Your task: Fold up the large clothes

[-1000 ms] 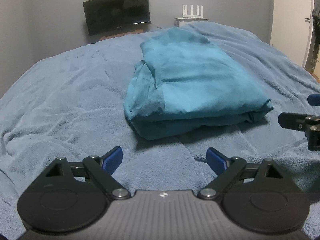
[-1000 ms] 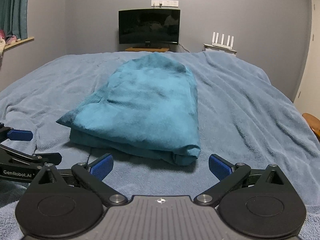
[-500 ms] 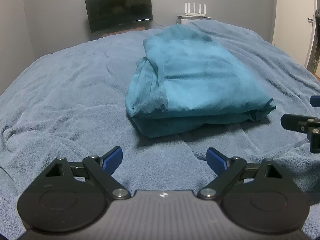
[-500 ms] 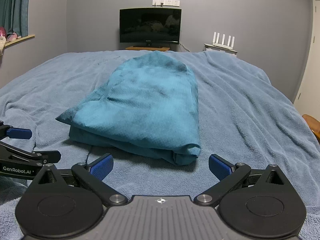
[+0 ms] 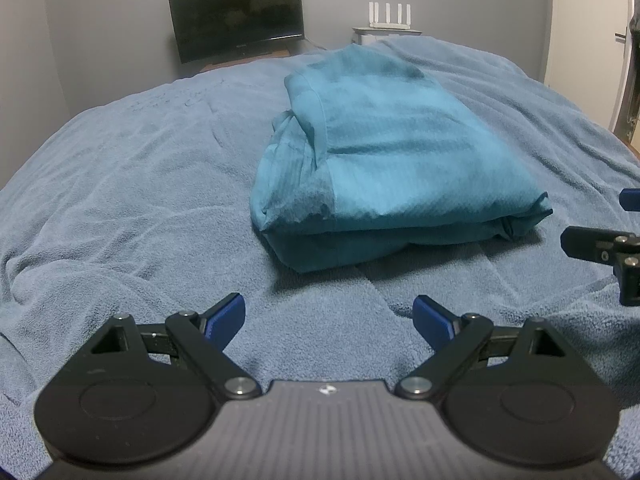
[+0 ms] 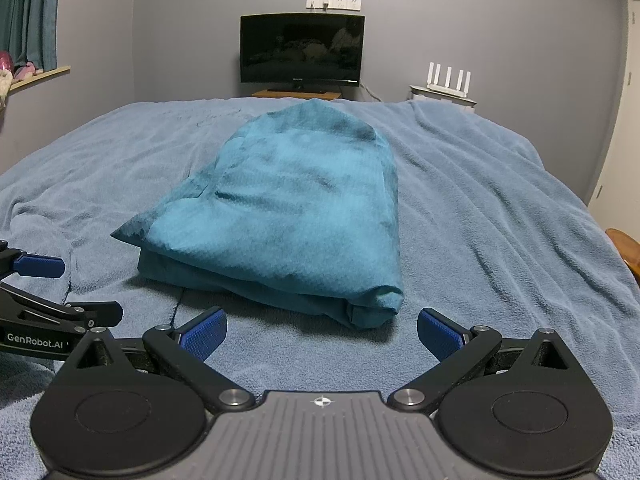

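Note:
A teal garment (image 5: pixel 384 160) lies folded into a thick stack on the blue bed cover (image 5: pixel 120 184); it also shows in the right wrist view (image 6: pixel 288 208). My left gripper (image 5: pixel 329 318) is open and empty, a short way in front of the stack's near left corner. My right gripper (image 6: pixel 320 334) is open and empty, just before the stack's near right corner. Each gripper shows at the edge of the other's view.
The bed cover (image 6: pixel 500 208) is wrinkled all around the stack. A dark monitor (image 6: pixel 302 52) and a white router (image 6: pixel 448 80) stand by the far wall. A door (image 5: pixel 584 32) is at the right, a curtain (image 6: pixel 28 12) at the left.
Both grippers have drawn back slightly and tilted; the stack sits a little farther off in both views. Jaws stay open. The garment has not moved.

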The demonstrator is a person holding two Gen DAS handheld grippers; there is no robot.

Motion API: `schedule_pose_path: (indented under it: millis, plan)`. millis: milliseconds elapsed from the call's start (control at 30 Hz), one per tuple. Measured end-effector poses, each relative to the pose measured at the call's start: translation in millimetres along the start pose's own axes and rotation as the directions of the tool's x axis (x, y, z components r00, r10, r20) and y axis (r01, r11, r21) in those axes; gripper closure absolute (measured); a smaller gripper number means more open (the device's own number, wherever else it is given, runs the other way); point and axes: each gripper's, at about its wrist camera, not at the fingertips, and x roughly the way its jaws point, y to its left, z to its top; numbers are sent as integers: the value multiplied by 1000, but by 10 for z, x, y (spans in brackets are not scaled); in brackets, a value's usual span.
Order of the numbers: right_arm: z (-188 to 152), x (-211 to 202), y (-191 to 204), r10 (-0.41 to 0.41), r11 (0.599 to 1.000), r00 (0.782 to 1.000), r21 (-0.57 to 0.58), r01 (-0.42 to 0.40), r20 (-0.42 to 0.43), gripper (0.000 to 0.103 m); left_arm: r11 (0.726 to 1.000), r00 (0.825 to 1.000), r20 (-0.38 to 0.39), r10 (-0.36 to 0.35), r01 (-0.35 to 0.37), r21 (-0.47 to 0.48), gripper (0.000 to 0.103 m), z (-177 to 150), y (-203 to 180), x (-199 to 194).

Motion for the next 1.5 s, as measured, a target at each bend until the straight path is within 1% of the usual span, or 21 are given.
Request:
schedule_pose_path:
  millis: [633,967,1267,1367,1500]
  plan:
    - [0,-3,19,-2,1000,1000,-1,2,-2,0,1000,1000,-4,0,0,4,12,1,-13,7]
    - [-2,-6,31,-3,1000,1000,0,3,-3,0,999,1000,-14,-28,28,-27,12,-22,67,24]
    - [-4,-11,39,-4,1000,1000,0,4,-3,0,1000,1000,-16,-22,22,-5,12,-15,64,21]
    - [-5,-12,41,-4,1000,1000,1,4,-3,0,999,999,-4,-49,49,-2,12,-13,72,12]
    - [-6,-17,41,-4,1000,1000,1,4,-4,0,999,999,-26,-41,41,1,12,-12,67,48]
